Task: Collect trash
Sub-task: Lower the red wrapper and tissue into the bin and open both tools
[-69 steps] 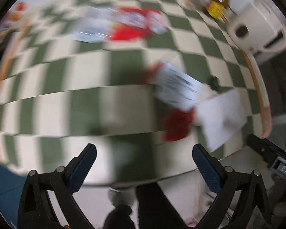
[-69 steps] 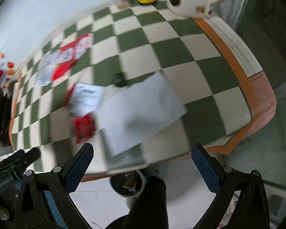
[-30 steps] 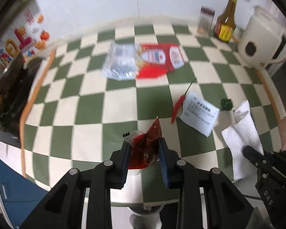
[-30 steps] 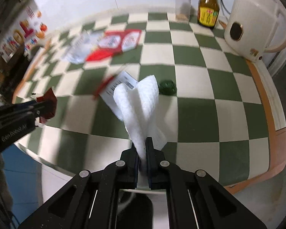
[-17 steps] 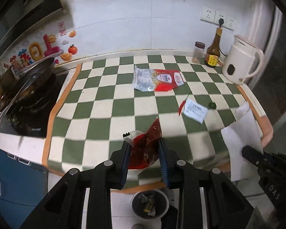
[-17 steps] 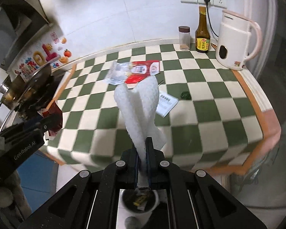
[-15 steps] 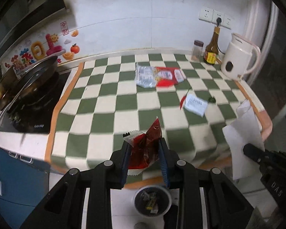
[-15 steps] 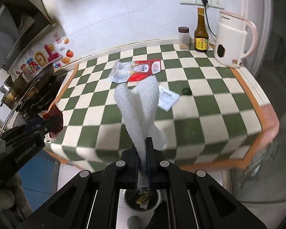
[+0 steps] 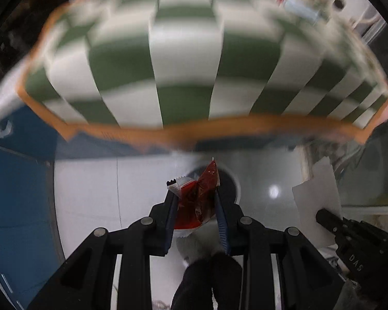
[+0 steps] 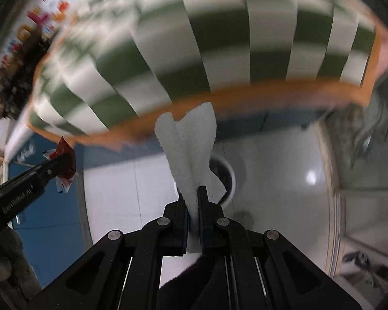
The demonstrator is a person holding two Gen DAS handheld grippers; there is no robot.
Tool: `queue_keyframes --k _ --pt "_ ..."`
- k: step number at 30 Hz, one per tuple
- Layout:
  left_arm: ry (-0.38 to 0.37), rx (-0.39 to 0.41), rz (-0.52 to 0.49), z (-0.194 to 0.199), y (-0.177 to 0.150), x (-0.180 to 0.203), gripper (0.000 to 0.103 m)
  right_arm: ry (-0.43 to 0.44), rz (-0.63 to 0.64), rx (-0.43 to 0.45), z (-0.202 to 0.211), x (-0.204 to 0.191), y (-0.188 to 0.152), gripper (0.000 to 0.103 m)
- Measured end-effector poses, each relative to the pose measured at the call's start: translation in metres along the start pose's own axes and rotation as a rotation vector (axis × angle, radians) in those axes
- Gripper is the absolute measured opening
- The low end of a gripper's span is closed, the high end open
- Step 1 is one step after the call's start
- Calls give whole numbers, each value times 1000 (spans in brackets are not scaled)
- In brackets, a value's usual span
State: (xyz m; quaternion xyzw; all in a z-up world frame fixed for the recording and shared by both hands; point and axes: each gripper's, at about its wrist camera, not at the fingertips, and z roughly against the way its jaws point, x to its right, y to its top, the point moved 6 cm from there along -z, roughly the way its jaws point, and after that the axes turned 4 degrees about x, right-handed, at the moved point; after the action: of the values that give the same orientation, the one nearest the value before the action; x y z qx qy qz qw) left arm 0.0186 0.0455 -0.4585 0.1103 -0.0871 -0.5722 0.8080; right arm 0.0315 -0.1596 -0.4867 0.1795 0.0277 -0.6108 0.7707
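My left gripper (image 9: 195, 196) is shut on a crumpled red snack wrapper (image 9: 198, 201) and points steeply down at the floor. Just beyond the wrapper lies a round white trash bin (image 9: 231, 183), mostly hidden behind it. My right gripper (image 10: 192, 193) is shut on a white paper towel (image 10: 188, 144) that stands up from its jaws. Behind the towel the same trash bin (image 10: 226, 178) shows its rim and dark inside. The right view also catches the left gripper (image 10: 62, 165) with the red wrapper (image 10: 66, 160) at the left. The paper towel (image 9: 316, 191) appears at the right of the left view.
The green-and-white checkered counter (image 9: 183, 51) with an orange edge (image 9: 219, 129) fills the blurred upper part of both views. Blue cabinet fronts (image 9: 15, 170) stand below it. The floor (image 9: 90, 193) is pale and glossy. A dark trouser leg (image 9: 207, 279) shows at the bottom.
Both grippers have swung down off the counter toward the floor, each still holding its piece. The bin has grown larger and nearer; the counter has slid up the frames and is motion-blurred.
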Motion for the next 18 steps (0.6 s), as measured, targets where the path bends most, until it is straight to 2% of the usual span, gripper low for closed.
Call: queue_keyframes --k 5,9,14,18 --pt "-5 -128 0 -113 -26 7 25 -5 -10 -90 -108 29 -29 7" --pt "-31 -220 32 -205 -45 15 25 9 -42 -142 -191 51 -39 7" --pt "-50 -293 47 -284 -65 22 26 29 -27 -221 -294 71 -59 7" --pt "-73 -336 66 -328 -81 22 29 38 -3 -277 -350 79 -75 7"
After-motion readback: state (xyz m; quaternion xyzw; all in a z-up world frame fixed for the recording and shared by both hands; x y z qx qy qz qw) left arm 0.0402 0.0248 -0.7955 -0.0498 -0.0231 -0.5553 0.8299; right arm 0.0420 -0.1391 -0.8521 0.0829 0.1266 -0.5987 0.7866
